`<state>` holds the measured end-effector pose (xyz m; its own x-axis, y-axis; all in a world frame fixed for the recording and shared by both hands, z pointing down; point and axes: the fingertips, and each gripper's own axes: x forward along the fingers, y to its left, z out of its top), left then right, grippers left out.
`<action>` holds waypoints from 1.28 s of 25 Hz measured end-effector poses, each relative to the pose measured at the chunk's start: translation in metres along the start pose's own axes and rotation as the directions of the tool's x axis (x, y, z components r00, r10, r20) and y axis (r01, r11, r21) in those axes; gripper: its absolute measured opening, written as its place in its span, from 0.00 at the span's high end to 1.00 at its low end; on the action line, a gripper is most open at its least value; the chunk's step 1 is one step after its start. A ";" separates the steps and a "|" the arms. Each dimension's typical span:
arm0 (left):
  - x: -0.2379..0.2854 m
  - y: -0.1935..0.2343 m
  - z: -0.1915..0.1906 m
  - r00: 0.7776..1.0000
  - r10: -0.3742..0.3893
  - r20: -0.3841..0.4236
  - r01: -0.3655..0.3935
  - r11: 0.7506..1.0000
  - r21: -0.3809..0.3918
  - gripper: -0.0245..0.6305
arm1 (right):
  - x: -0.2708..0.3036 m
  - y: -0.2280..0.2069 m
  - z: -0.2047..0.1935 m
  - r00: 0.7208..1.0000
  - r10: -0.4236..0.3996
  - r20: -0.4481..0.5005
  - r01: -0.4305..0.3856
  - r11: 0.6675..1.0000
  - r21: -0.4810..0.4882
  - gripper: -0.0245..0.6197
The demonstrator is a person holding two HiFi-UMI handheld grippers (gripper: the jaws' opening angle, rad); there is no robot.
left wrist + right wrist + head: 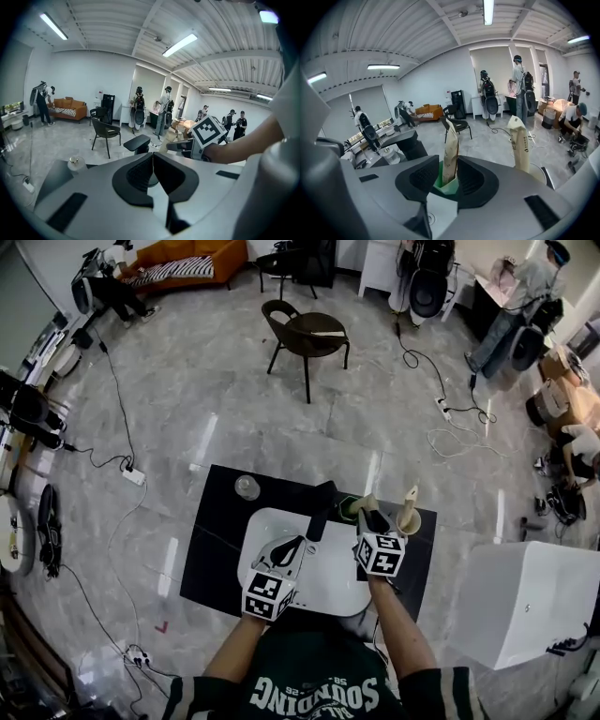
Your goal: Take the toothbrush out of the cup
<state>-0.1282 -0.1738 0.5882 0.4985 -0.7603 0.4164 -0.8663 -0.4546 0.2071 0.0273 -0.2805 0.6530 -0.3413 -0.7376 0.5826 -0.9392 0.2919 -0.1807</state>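
Observation:
A paper-wrapped toothbrush (450,152) stands upright in a small green cup (449,186) on the black table (216,540). My right gripper (447,161) is open, one jaw on either side of the toothbrush, just above the cup's rim. From the head view, the right gripper (368,514) is at the green cup (349,508). My left gripper (152,154) is shut with nothing in it, and it hovers over the white tray (267,521) to the left (298,546). A second wrapped toothbrush (519,143) stands in a beige cup (408,519) on the right.
A small glass jar (247,487) sits near the table's far left, and a black block (323,502) stands beside the green cup. A white box (525,601) is to the table's right. A dark chair (305,334) and cables are on the floor beyond; people stand at the room's edges.

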 end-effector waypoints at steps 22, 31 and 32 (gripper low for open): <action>-0.013 -0.007 0.002 1.000 0.000 0.020 0.000 1.000 0.011 0.94 | -0.030 0.020 0.034 0.996 0.061 0.071 -0.053 0.992 -0.110 0.88; -0.001 -0.032 0.016 0.997 -0.062 0.038 0.061 0.997 0.041 0.94 | -0.074 0.028 0.065 0.984 0.090 0.155 -0.060 0.980 -0.189 0.89; 0.000 -0.034 0.018 0.997 -0.069 0.039 0.068 0.997 0.045 0.94 | -0.078 0.029 0.067 0.983 0.093 0.160 -0.059 0.978 -0.202 0.89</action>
<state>-0.0982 -0.1661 0.5652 0.5584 -0.7444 0.3662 -0.8283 -0.5252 0.1952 0.0238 -0.2554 0.5489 -0.4284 -0.7954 0.4287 -0.8905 0.4521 -0.0510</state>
